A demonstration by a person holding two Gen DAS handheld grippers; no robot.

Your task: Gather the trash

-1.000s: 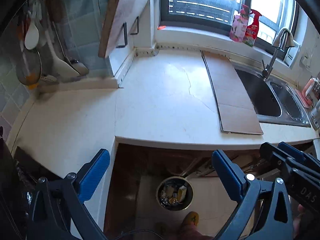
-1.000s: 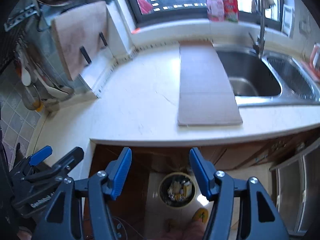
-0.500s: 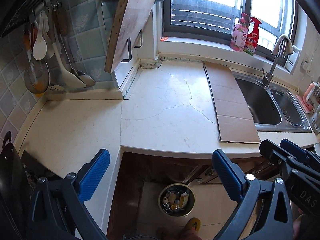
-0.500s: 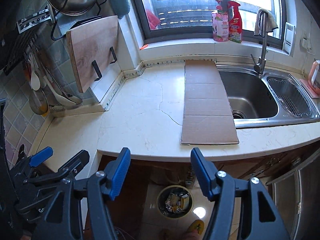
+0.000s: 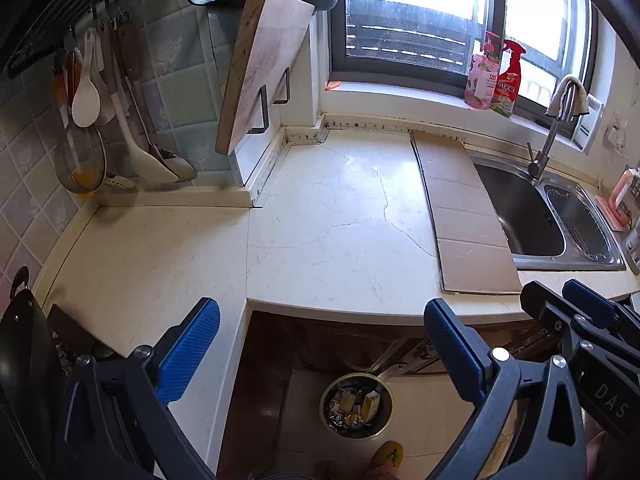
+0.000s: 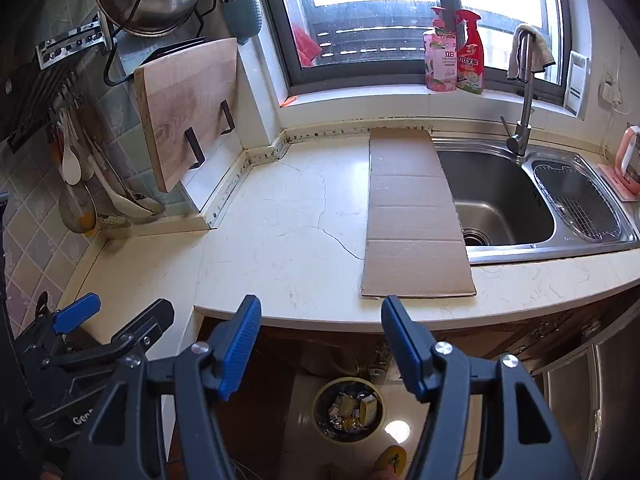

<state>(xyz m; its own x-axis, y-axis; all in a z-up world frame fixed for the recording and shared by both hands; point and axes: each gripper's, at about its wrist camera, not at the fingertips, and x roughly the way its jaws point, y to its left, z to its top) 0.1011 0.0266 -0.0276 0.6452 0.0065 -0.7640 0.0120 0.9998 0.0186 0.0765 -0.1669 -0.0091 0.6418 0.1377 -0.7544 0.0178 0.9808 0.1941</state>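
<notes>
Right wrist: trash bin (image 6: 349,409) seemingly wrapper-filled.

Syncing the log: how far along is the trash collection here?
Done: trash bin on the floor already holds wrappers. In hand: nothing; left gripper and right gripper are both open and empty. Left: only the flat cardboard beside the sink on the countertop, if it counts.

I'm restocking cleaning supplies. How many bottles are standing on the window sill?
2, side by side on the sill left of the faucet: a pink pump bottle on the left, a red spray bottle touching its right side. Others may lie beyond the frame.
</notes>
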